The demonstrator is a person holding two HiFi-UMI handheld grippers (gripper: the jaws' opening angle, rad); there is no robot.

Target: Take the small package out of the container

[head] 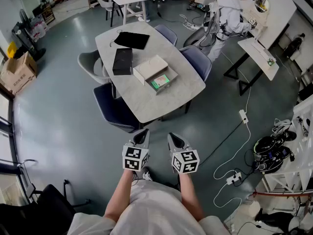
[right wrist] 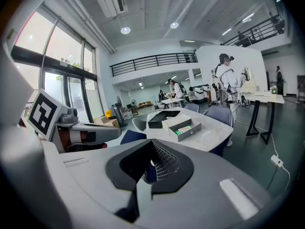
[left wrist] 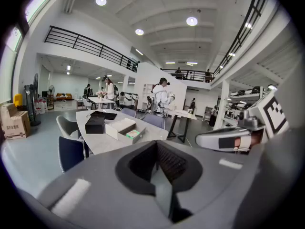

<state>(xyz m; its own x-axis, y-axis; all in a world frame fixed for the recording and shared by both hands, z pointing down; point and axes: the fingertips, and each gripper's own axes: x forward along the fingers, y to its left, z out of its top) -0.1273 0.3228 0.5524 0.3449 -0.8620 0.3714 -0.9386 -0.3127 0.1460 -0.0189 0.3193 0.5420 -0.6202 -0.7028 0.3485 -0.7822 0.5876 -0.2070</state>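
Both grippers are out front, side by side, tips nearly level. The left gripper (head: 143, 133) has its jaws squeezed together on nothing. The right gripper (head: 174, 136) shows the same, pads meeting, empty. In each gripper view, that gripper's own grey body fills the lower half and cuts off the near edge of the table. Below the marker cubes, only the person's forearms (head: 121, 192) and lap show.

Straight ahead, well apart from both tips, stands the table (head: 156, 106), pale with rounded corners. Nearest the grippers on it is the container (head: 167, 87), an open grey tray. Inside lies the small package (head: 159, 82), green-faced, its print too small to read. A pale box (head: 149, 65) sits against the container's far-left side; lid or separate box, I cannot tell. Farther left sits a black box (head: 122, 61). Beyond that lies a flat black item (head: 131, 40), and what it is I cannot make out.

The floor (head: 58, 121) is glossy grey-green in a big open hall. A railed mezzanine (left wrist: 90, 46) runs overhead under round ceiling lights.

The count: one container, one package, one pale box, two black things. Four chairs (head: 115, 112) ring the table, the dark blue one closest to the left gripper. Off to the right of the right gripper, a power strip (head: 243, 115) and white cables trail across the floor. Far ahead on the right, a person in white (head: 227, 11) stands at a desk. Far to the left sits a cardboard box (head: 17, 75).
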